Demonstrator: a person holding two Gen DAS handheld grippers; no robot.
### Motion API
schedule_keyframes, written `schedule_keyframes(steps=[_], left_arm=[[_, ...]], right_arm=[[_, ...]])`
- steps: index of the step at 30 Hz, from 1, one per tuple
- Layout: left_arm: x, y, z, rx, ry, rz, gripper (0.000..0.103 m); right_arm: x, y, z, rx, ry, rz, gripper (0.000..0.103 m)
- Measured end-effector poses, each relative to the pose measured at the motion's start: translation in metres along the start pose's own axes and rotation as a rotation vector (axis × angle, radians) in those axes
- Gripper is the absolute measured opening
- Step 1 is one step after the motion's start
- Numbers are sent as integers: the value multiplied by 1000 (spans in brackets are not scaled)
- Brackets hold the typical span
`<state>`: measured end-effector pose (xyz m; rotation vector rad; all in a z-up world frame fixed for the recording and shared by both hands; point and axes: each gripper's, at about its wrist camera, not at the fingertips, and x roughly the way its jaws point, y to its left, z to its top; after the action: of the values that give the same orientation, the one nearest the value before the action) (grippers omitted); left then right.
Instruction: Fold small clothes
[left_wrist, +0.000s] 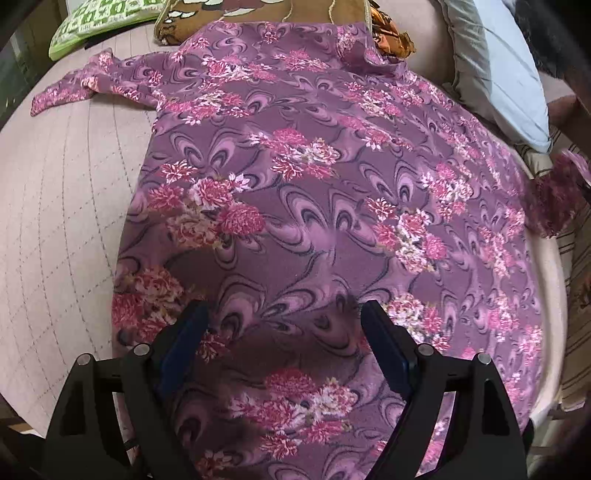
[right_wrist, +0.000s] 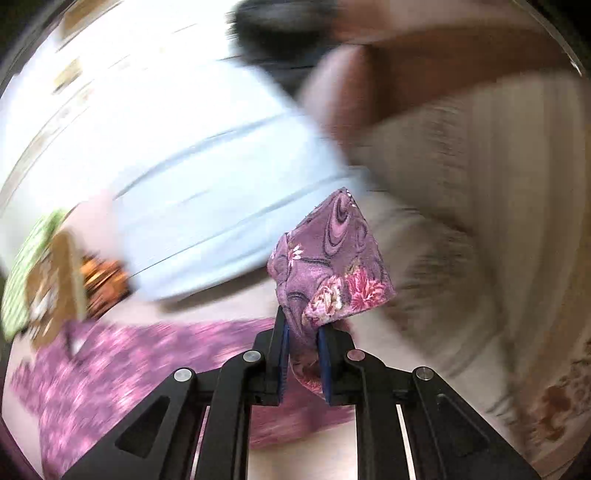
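right tongs clenched on sleeve of purple floral cotton garment (likely to fold inward) | left tongs released above hem | spread on pink quilted bed

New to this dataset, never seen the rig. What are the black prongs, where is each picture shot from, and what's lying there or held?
No robot: a person holds a two-finger gripper in each hand, each with a fisheye camera looking along its fingers. The left view shows the left gripper, open, over a purple floral garment spread on a pinkish quilted bed. At the far side lie a green pillow and a pale blue pillow. The right view is motion-blurred; the right gripper is shut on a sleeve or corner of that garment.
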<state>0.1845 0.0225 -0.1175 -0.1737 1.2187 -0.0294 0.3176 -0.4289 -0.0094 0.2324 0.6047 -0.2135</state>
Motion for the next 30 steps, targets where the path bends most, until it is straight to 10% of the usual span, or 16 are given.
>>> schedule_keyframes(steps=[9,20,25,30], left_arm=[[-28,35,-1,-92,-1,-161,85],[-65,110,-11,-187,-116,-98,85],[-69,130,-16,-238,-114,-89,85],[-69,114,5,-204,-104,-115,85]], right_arm=[[19,188,-46,-166,131,251,14],[50,387,-142,-308,371,454,27],[47,406,-170,-365,462,454,35],[9,309,-139,-101,376,509,50]])
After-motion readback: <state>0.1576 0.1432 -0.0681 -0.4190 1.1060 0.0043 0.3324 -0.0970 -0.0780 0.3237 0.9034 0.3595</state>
